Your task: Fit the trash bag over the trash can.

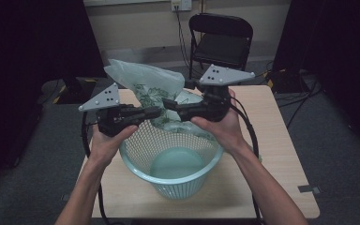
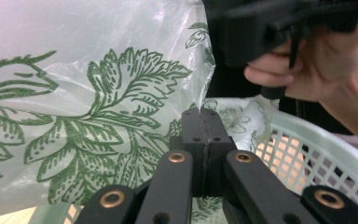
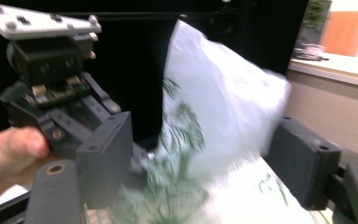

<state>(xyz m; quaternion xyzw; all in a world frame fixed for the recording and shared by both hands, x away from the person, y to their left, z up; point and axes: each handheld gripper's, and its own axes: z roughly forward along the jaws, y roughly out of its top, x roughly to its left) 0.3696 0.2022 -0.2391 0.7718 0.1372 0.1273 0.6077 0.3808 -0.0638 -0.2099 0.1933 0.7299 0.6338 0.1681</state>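
A translucent plastic bag (image 1: 145,82) printed with green leaves hangs over the far rim of a pale green mesh basket (image 1: 136,161) on the table. My left gripper (image 1: 158,111) comes in from the left, and its jaws (image 2: 205,121) are shut on the film of the bag (image 2: 98,93) near its lower edge. My right gripper (image 1: 168,103) faces it from the right. Its two jaws stand wide apart on either side of the bag (image 3: 214,93), with the pads (image 3: 105,154) off the film, so my right gripper (image 3: 203,140) is open. The basket (image 2: 317,154) has nothing in it.
The basket stands on a light wooden table (image 1: 272,140) near its front half. Behind the table a black folding chair (image 1: 221,40) stands against the wall. Cables (image 1: 304,89) lie on the floor at the right, and dark curtains hang on both sides.
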